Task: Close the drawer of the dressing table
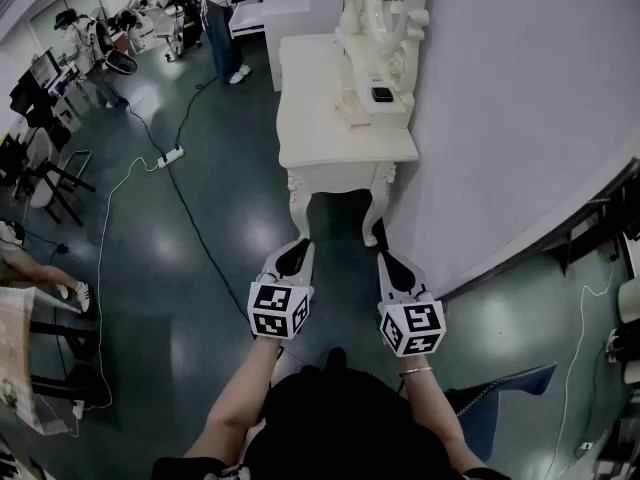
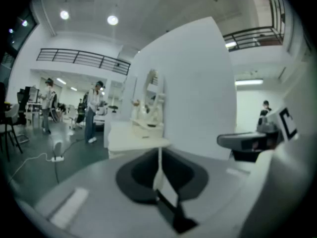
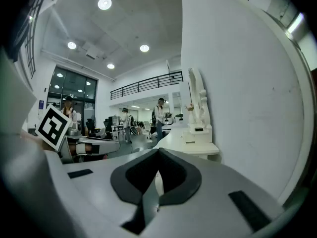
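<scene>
A: Drawer location needed, relative to the dressing table [image 1: 335, 118].

B: Not made out. Only the table's top and its near short end, with two curved legs, are shown. No drawer front is seen pulled out in the head view. The table is set lengthwise along the wall [image 1: 500, 118], long axis running straight away from the person. The mirror [image 1: 400, 8] is stood on the table's wall side, so the drawer is judged to face the open-floor side.

A: Grippers?

B: Left gripper [image 1: 292, 260] and right gripper [image 1: 392, 268] are both held short of the table's near end, well apart from it and pointed toward it. Fingers are pressed together on both, nothing pinched. Both are about equally far from the table. The left one is held toward the table's open-floor side, so it is judged better placed.

A: Labels?

B: None legible. Only square black-and-white markers are seen on the cubes. Nothing can be read on a small dark object [image 1: 382, 94] beside the mirror on the table.
</scene>
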`<state>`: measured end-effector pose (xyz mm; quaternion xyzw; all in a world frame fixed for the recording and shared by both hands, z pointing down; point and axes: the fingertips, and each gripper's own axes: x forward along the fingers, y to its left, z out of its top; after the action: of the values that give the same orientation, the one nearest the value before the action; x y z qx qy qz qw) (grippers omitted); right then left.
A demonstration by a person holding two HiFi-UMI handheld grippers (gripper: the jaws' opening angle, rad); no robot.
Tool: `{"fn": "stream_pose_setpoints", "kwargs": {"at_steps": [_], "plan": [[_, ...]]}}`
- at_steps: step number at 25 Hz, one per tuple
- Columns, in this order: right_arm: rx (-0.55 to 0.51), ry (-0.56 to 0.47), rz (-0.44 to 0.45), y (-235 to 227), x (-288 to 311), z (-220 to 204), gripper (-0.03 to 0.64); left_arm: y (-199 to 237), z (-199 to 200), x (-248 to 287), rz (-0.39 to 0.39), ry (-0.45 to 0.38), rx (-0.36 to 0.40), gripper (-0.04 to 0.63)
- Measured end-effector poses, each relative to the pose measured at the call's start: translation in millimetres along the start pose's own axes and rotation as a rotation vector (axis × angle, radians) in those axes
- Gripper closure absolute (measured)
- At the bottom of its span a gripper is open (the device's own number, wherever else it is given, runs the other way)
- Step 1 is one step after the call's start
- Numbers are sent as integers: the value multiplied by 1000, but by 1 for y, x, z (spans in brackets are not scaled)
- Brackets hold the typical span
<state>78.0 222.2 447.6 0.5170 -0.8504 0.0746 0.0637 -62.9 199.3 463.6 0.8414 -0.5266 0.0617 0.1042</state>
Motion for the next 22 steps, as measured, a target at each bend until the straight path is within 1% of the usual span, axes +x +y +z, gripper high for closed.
{"fn": "stream_pose_setpoints", "kwargs": {"at_steps": [10, 17, 22], "plan": [[27, -31, 32, -11, 8, 5, 612, 1, 8, 17, 19, -16, 0, 572], [31, -40, 36, -18, 13, 8, 612, 6, 14, 26, 30, -18, 17, 569], [36, -38, 35, -23, 15, 6, 612, 7, 13, 34, 32, -14, 14, 565]]}}
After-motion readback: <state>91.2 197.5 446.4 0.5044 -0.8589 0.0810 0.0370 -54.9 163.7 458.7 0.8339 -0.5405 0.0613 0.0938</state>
